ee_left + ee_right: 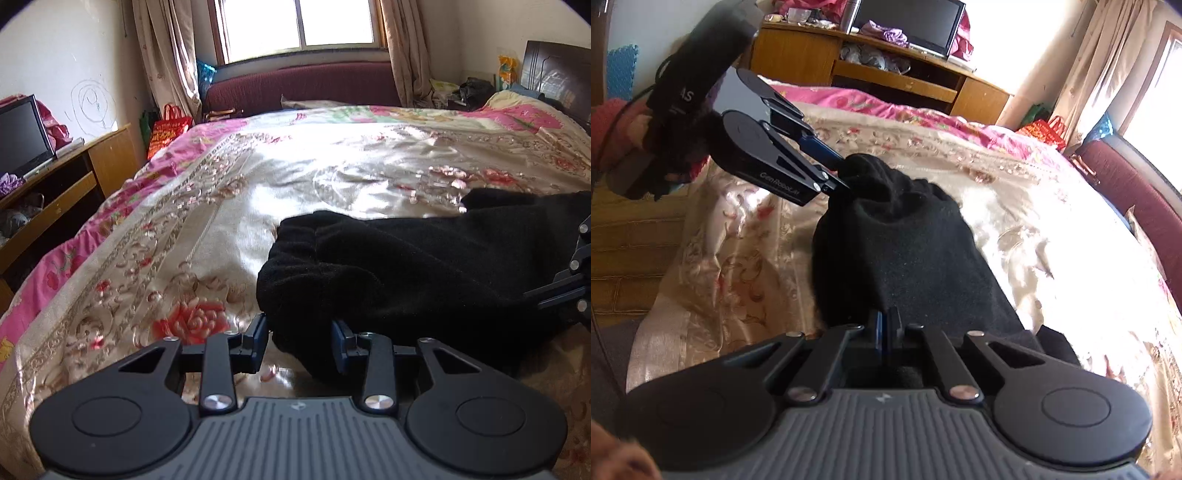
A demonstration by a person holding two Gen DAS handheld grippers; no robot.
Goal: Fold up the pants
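The black pants (pixel 406 258) lie bunched on the floral satin bedspread (pixel 221 192). In the left wrist view my left gripper (pixel 300 341) has its jaws apart around a thick fold of the pants' edge. In the right wrist view the left gripper (pixel 842 173) shows from the side, its tips at the far bunched end of the pants (pixel 905 251). My right gripper (pixel 885 332) is shut on the near edge of the pants, with cloth pinched between its blue pads. Part of the right gripper (pixel 576 273) shows at the left wrist view's right edge.
A wooden desk (pixel 66 177) with a TV (pixel 22 136) stands left of the bed. A maroon sofa (pixel 303 85) sits under the window, with a red bag (pixel 168 129) beside it. A dark headboard (pixel 554 74) is at the far right.
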